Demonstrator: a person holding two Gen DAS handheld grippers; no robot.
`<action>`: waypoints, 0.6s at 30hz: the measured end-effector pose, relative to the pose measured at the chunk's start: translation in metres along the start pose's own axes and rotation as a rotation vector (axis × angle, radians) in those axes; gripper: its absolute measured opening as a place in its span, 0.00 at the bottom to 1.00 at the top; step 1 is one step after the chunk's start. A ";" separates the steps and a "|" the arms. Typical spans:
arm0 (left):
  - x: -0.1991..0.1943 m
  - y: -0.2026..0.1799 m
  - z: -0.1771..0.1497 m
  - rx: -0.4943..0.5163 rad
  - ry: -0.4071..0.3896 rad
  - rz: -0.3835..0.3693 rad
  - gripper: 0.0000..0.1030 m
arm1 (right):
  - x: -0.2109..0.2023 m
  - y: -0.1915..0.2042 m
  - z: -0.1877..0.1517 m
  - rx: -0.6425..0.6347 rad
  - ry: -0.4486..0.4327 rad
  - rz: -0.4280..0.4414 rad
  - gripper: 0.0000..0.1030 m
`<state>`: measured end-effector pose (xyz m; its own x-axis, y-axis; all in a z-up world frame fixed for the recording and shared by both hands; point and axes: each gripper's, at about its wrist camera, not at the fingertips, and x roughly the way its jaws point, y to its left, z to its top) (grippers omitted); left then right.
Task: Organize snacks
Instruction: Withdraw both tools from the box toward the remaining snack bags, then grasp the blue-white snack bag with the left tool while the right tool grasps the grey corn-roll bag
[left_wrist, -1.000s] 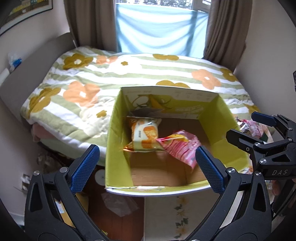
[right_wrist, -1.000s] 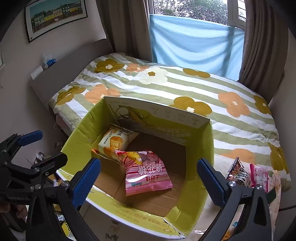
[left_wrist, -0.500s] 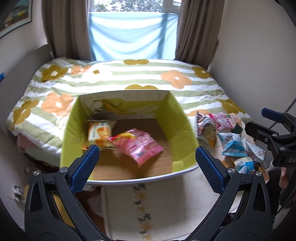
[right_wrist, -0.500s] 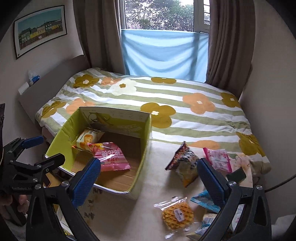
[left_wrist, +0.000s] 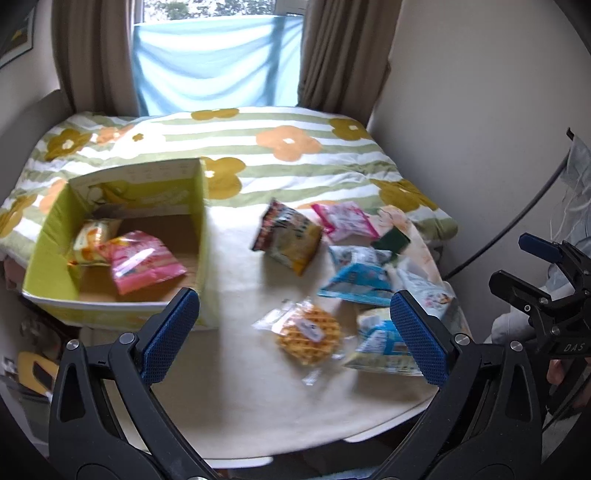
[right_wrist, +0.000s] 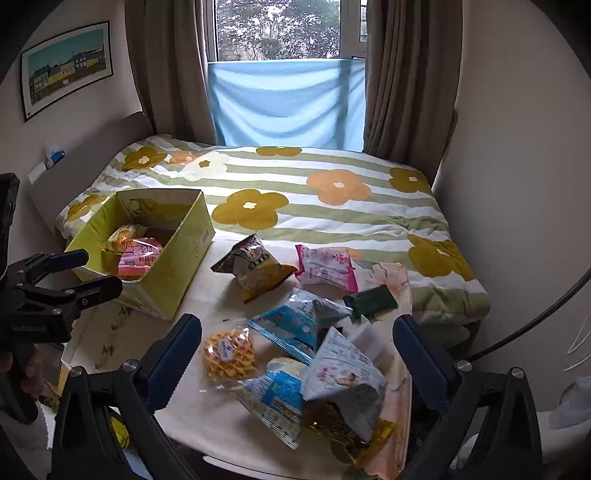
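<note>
- Hovering wide open and empty, the left claw (left_wrist: 295, 328) is facing the cream counter (left_wrist: 236, 398).
- Gaping empty, the right claw (right_wrist: 297, 354) is hanging over loose snack packets, among them a clear-wrapped golden waffle (right_wrist: 229, 354).
- Sitting at the counter's left, the yellow-green cardboard box (right_wrist: 184, 251) is holding a glossy pink snack bag (left_wrist: 144, 260).

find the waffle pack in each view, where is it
Left wrist: the waffle pack lies low and centre on the table, between the two blue jaw pads.
Right wrist: the waffle pack lies lower left of centre, just right of the left pad.
Shared landmark: the green box, up and left of it in both.
</note>
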<state>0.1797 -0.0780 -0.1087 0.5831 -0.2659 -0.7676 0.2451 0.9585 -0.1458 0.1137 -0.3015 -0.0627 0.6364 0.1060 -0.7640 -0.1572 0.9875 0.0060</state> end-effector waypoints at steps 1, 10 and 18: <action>0.005 -0.013 -0.004 0.001 0.013 -0.014 0.99 | -0.001 -0.008 -0.005 -0.002 0.003 0.007 1.00; 0.067 -0.083 -0.047 0.041 0.185 -0.095 0.99 | 0.019 -0.063 -0.051 -0.018 0.076 0.106 1.00; 0.140 -0.106 -0.070 0.075 0.326 -0.146 0.99 | 0.064 -0.083 -0.075 -0.032 0.140 0.167 1.00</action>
<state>0.1811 -0.2092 -0.2448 0.2631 -0.3413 -0.9024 0.3709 0.8992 -0.2320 0.1111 -0.3850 -0.1601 0.4884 0.2486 -0.8365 -0.2773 0.9531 0.1213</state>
